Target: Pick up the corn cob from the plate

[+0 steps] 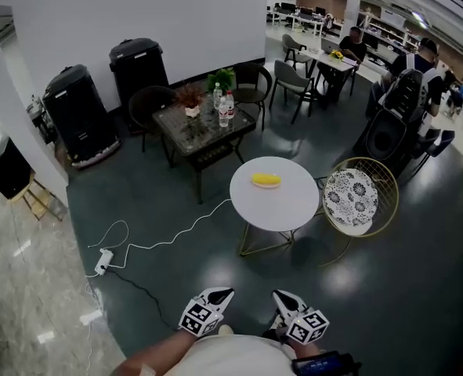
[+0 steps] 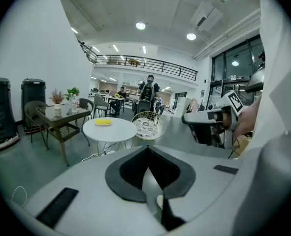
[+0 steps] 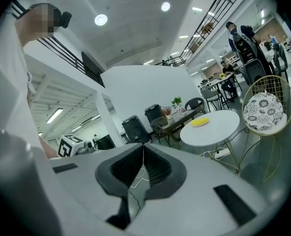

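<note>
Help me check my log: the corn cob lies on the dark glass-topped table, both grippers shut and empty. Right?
No: the head view shows the corn cob on the round white table. The left gripper and right gripper are shut and empty.

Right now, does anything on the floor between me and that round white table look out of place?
A white cable trails loose over the dark floor from a power strip to the foot of the round table. It lies left of the straight way there, so it may snag a foot. Nothing else stands out.
</note>
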{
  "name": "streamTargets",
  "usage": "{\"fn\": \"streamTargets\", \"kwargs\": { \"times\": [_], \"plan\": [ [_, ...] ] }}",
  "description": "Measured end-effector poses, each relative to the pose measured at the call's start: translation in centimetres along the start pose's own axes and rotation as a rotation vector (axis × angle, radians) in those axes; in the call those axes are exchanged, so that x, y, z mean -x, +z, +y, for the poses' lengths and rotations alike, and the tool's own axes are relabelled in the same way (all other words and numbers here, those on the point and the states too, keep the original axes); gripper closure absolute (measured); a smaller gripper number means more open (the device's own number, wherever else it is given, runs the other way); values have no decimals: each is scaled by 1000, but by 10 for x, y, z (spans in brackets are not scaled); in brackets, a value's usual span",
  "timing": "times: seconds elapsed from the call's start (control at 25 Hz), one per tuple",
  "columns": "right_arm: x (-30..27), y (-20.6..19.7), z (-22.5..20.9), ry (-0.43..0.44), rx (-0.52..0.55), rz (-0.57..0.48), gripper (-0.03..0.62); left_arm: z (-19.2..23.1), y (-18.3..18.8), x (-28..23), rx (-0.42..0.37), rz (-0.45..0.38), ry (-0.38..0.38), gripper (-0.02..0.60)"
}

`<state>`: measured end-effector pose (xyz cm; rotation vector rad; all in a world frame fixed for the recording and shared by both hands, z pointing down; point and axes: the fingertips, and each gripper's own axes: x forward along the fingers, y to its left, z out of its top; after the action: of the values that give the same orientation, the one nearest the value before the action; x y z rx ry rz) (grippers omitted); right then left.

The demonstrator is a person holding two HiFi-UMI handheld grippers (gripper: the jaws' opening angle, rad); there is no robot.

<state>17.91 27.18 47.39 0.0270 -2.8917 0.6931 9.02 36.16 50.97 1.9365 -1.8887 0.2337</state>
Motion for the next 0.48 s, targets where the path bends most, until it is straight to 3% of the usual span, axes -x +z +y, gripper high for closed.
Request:
{"fn": "streamTargets", "kwargs": {
  "times": [0.16,0.28,0.48],
  "plan": [
    [1,-12,16,11,21,0,586,2,-7,17,-10,-25,10,574],
    [-21,3,17,32,67,-6,586,23,11,15,-41,-68,23,574],
    [-27,-2,46,10,35,38,586,31,2,45,8,-23,16,574]
  ]
}}
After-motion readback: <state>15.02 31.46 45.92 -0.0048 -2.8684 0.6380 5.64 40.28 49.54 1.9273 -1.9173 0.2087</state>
